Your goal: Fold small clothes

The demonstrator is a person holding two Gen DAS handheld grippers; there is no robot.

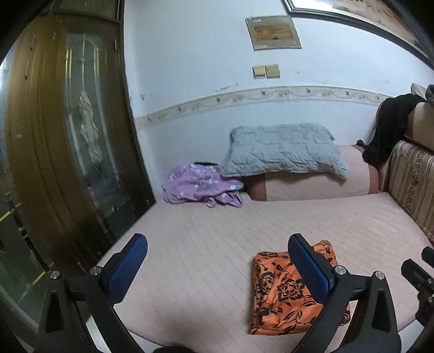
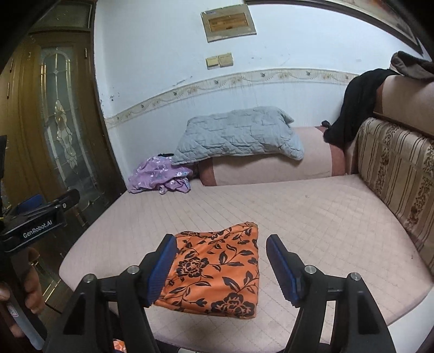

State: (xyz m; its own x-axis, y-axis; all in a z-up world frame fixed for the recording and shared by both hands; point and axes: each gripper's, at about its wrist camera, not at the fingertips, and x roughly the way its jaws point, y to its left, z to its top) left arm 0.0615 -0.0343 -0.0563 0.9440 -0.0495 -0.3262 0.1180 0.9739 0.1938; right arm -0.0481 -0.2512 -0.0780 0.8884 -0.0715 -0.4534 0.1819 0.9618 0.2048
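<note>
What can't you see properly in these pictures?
- Orange flowered cloth: in the left wrist view the left tool's finger covers its middle; in the right wrist view the right tool's finger hides its left edge.
- Purple cloth: crumpled, partly tucked under the grey pillow, so its kind is unclear.
- Framed picture: cut off by the top edge.
- Wall plaque: writing too small to read.

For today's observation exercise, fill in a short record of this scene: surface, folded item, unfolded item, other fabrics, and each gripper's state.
surface: pink quilted mattress
folded item: orange floral garment, lying flat near the front edge
unfolded item: purple floral garment, crumpled at the far left corner
other fabrics: grey quilted pillow on a pink bolster; black garment draped over the sofa back
left gripper: open, holding nothing
right gripper: open, above the orange garment, not touching it
</note>
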